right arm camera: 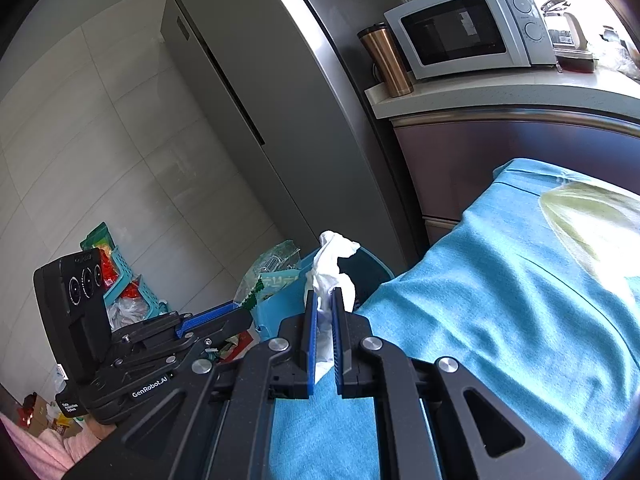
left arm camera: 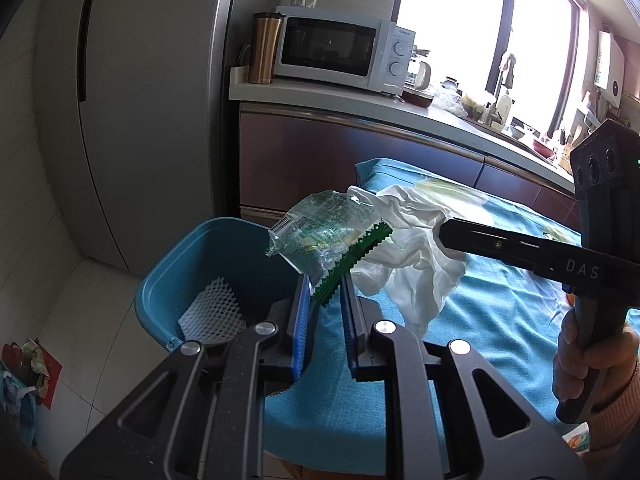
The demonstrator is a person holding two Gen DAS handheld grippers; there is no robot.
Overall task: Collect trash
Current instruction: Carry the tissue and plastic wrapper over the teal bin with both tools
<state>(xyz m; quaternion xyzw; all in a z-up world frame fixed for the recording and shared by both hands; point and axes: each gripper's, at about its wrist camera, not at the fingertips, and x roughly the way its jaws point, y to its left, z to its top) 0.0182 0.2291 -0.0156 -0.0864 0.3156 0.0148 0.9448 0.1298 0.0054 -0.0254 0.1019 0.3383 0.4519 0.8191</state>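
My left gripper [left arm camera: 325, 290] is shut on a clear and green plastic wrapper [left arm camera: 320, 236], held above the rim of the blue bin [left arm camera: 168, 280] beside the table. The wrapper also shows in the right wrist view [right arm camera: 272, 276]. A white foam net [left arm camera: 212, 312] lies inside the bin. My right gripper [right arm camera: 325, 308] is shut on a crumpled white tissue [right arm camera: 330, 276], held over the table edge next to the bin [right arm camera: 276, 312]. In the left wrist view the tissue [left arm camera: 404, 248] hangs from the right gripper [left arm camera: 444, 236].
The table has a blue cloth [left arm camera: 460, 320], [right arm camera: 500, 300]. A grey fridge [left arm camera: 152, 120] stands behind the bin. A counter holds a microwave [left arm camera: 344, 52] and a copper tumbler [left arm camera: 264, 50]. A teal crate [right arm camera: 120, 276] with clutter sits on the floor.
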